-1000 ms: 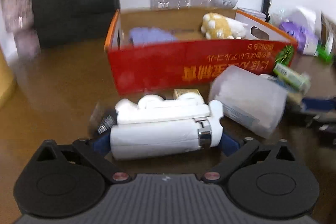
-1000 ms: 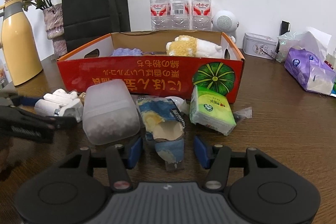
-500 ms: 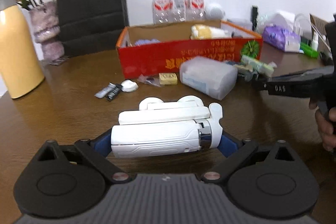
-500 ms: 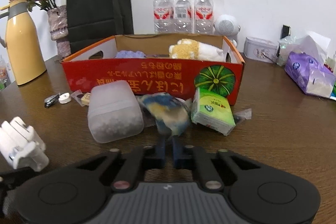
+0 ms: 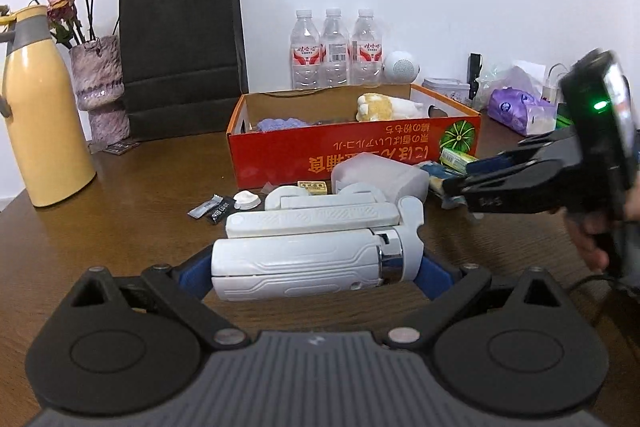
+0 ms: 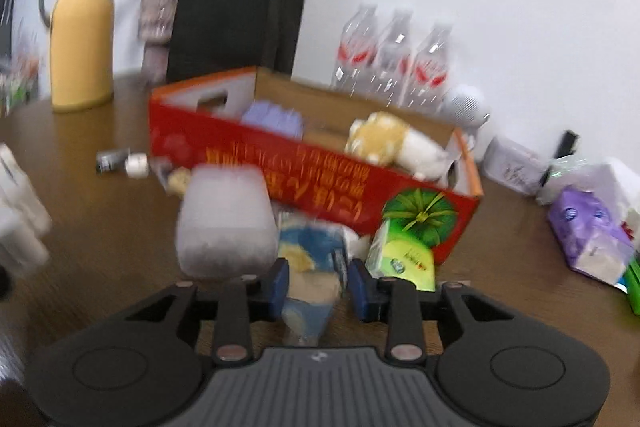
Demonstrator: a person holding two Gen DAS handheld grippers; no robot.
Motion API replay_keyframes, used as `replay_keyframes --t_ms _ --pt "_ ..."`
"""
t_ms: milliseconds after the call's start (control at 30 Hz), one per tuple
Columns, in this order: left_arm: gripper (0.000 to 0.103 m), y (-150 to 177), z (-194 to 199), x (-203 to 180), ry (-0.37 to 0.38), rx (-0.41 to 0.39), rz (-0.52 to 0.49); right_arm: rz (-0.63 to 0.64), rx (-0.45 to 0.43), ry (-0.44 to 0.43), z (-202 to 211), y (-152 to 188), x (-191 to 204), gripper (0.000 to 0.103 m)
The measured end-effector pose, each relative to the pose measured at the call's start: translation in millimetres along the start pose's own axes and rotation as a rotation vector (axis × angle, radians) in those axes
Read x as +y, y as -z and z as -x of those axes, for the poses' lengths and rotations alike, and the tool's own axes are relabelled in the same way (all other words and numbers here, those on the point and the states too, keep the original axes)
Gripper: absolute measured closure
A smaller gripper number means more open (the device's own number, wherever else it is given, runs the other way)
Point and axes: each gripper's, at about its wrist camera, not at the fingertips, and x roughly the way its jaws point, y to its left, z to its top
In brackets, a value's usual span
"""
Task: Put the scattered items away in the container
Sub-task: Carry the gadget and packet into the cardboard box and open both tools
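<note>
My left gripper (image 5: 316, 269) is shut on a white folded handheld device (image 5: 316, 247) and holds it above the table, well in front of the red cardboard box (image 5: 352, 155). The box holds a yellow-white plush toy (image 5: 386, 107) and a purple cloth (image 5: 280, 124). My right gripper (image 6: 316, 285) is open around a blue-yellow snack packet (image 6: 310, 267) in front of the box (image 6: 312, 167); the view is blurred. A frosted plastic container (image 6: 226, 219) and a green packet (image 6: 404, 255) lie beside it. The right gripper also shows in the left wrist view (image 5: 480, 175).
Small sachets (image 5: 212, 211), a white cap (image 5: 247, 200) and a yellow box (image 5: 313, 187) lie left of the container. A yellow jug (image 5: 44, 115), flower vase (image 5: 102, 83), black bag (image 5: 184, 51), water bottles (image 5: 336, 51) and purple tissue pack (image 5: 520, 109) stand around.
My left gripper has drawn back from the box with the white device. My right gripper closed on the snack packet, and now stands open around it, while swinging and tilting.
</note>
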Motion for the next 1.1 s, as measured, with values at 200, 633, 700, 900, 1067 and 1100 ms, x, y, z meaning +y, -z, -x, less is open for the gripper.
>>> replay_keyframes --t_ms 200,633,700,900,1067,1100 --pt "0.002 6.0 -3.6 3.5 -0.017 0.028 0.021 -0.058 0.055 -0.056 -18.1 -1.2 3.2 0.081" --pt "0.002 7.3 21.2 -4.5 0.022 0.007 0.046 -0.171 -0.156 0.08 117.3 45.3 39.3 0.098" --pt "0.002 4.2 24.7 -6.7 0.044 -0.014 0.063 -0.164 -0.189 0.076 133.8 51.1 41.8 0.098" --pt "0.002 -32.2 17.6 -1.0 0.052 -0.061 0.052 -0.193 -0.226 0.083 138.3 27.9 16.2 0.098" --pt "0.002 -133.6 -28.5 26.0 0.086 -0.088 0.032 -0.219 -0.243 0.032 107.3 -43.9 -33.4 0.098" --pt "0.002 -155.9 -49.3 29.4 0.096 -0.067 0.034 -0.225 -0.227 0.009 92.6 -62.9 -44.3 0.098"
